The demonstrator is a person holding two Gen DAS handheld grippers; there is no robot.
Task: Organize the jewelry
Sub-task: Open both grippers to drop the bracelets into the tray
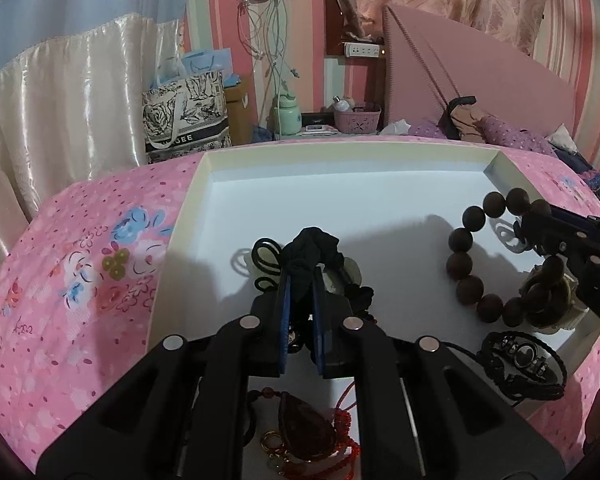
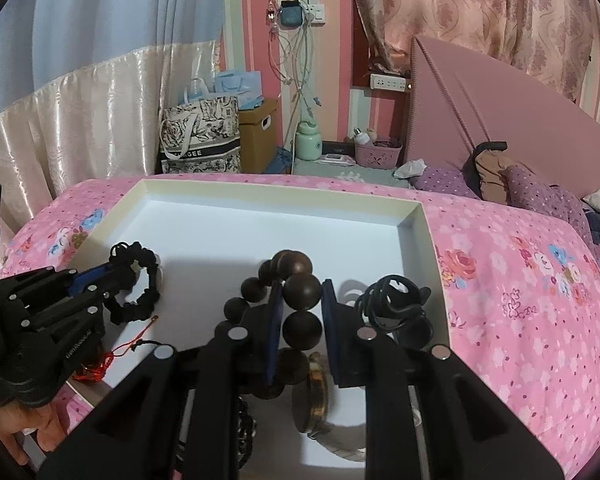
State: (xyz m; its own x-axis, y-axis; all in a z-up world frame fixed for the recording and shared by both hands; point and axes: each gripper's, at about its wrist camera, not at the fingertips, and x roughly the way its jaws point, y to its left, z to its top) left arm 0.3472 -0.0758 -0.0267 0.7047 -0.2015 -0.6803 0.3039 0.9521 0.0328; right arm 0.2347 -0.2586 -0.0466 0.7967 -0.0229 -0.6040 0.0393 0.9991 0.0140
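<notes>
A shallow white box (image 1: 300, 156) lies on the pink flowered bed. My left gripper (image 1: 302, 276) is shut on a black scrunchie (image 1: 314, 246) near the box's left side; it also shows in the right wrist view (image 2: 134, 280). My right gripper (image 2: 302, 292) is shut on a bracelet of large dark wooden beads (image 2: 302, 288), lifted over the box's right part; the bracelet also shows in the left wrist view (image 1: 470, 268). A red pendant necklace (image 1: 304, 432), a black braided bracelet (image 1: 524, 360) and a watch (image 2: 318, 400) lie in the box.
Black hair ties (image 2: 396, 300) lie by the box's right wall (image 2: 432, 264). The pink bedspread (image 2: 520, 280) surrounds the box. Beyond it stand a patterned bag (image 1: 186, 116), a nightstand with a pink basket (image 1: 358, 118), and the pink headboard (image 1: 480, 68).
</notes>
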